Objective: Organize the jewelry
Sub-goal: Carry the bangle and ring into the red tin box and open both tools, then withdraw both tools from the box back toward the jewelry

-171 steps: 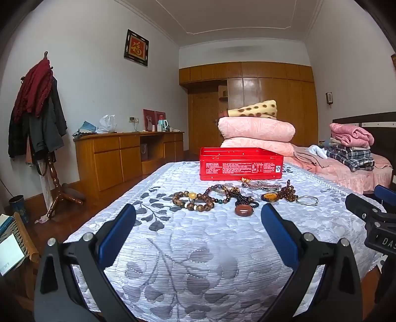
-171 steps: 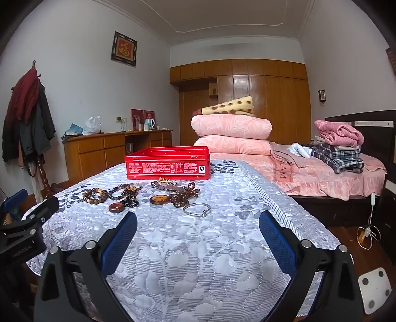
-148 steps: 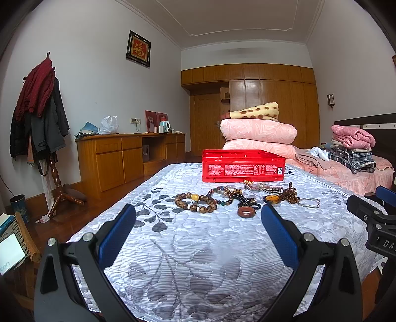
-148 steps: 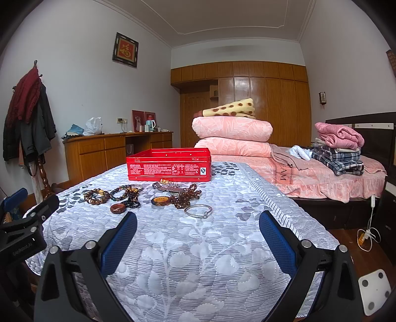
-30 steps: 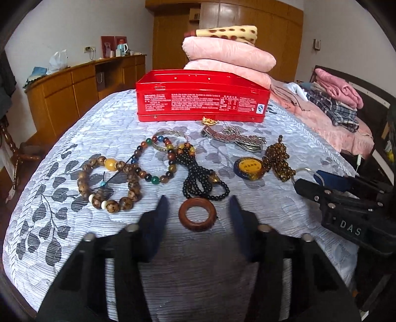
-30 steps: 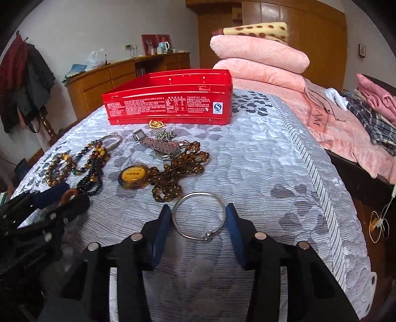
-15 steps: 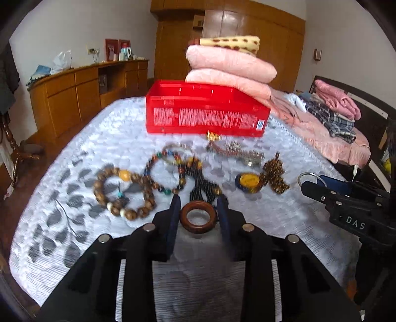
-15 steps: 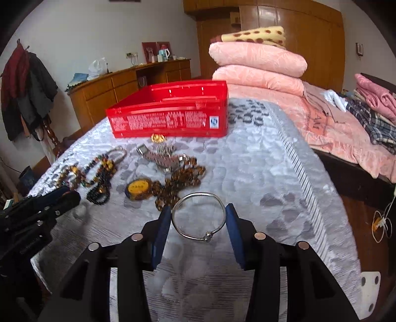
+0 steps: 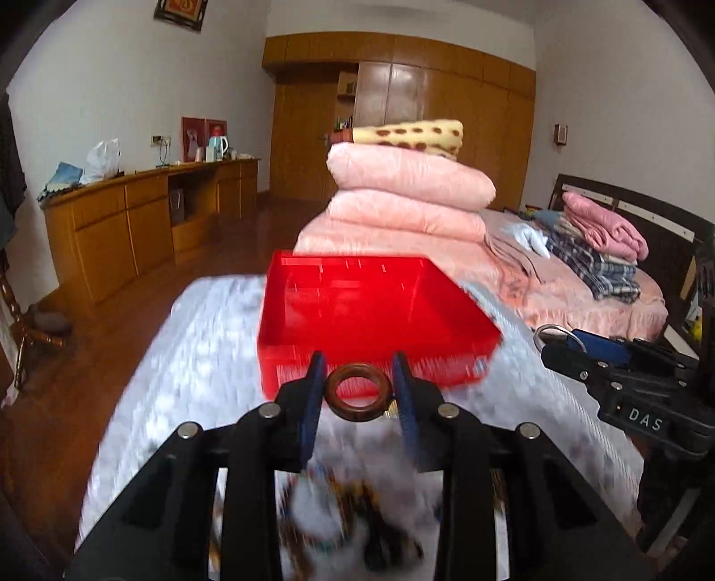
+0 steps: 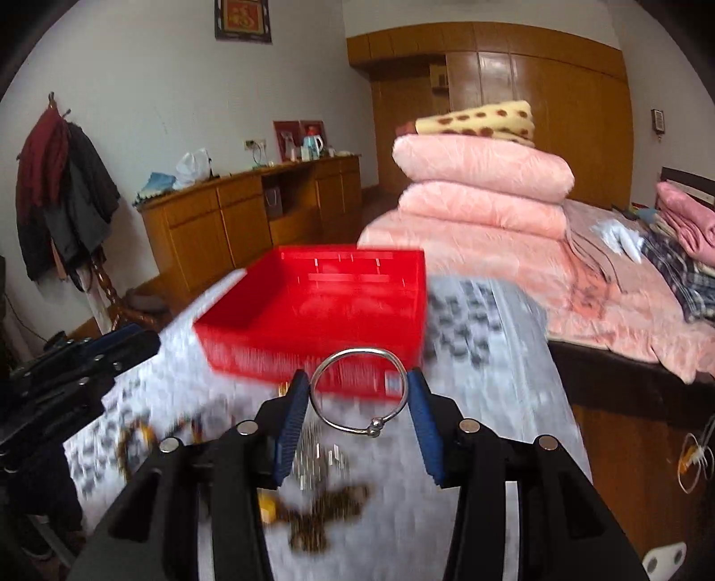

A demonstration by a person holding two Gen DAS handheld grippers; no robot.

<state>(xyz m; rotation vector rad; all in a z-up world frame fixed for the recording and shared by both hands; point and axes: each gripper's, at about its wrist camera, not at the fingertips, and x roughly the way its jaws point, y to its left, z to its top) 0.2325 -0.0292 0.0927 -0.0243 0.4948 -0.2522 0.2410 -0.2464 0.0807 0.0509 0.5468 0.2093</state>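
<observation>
On a quilted bed [image 9: 187, 339] in a bedroom, a red box [image 9: 375, 326] stands open beyond the loose beads [image 10: 326, 514]. The left gripper [image 9: 357, 393] is clamped on a wooden ring [image 9: 359, 397] and the right gripper [image 10: 357, 397] on a silver bangle [image 10: 357, 389], both held across their width and lifted clear of the quilt, probably for dropping into the box just ahead.

White walls [image 9: 134, 89] enclose a bedroom with a glossy brown wooden floor [image 9: 134, 286]. A long wooden sideboard [image 9: 134, 219] runs along the left wall, and a tall wooden wardrobe [image 9: 447, 134] fills the far end. Coats hang on a rack [image 10: 62, 192], and a framed picture [image 10: 242, 20] hangs high.
</observation>
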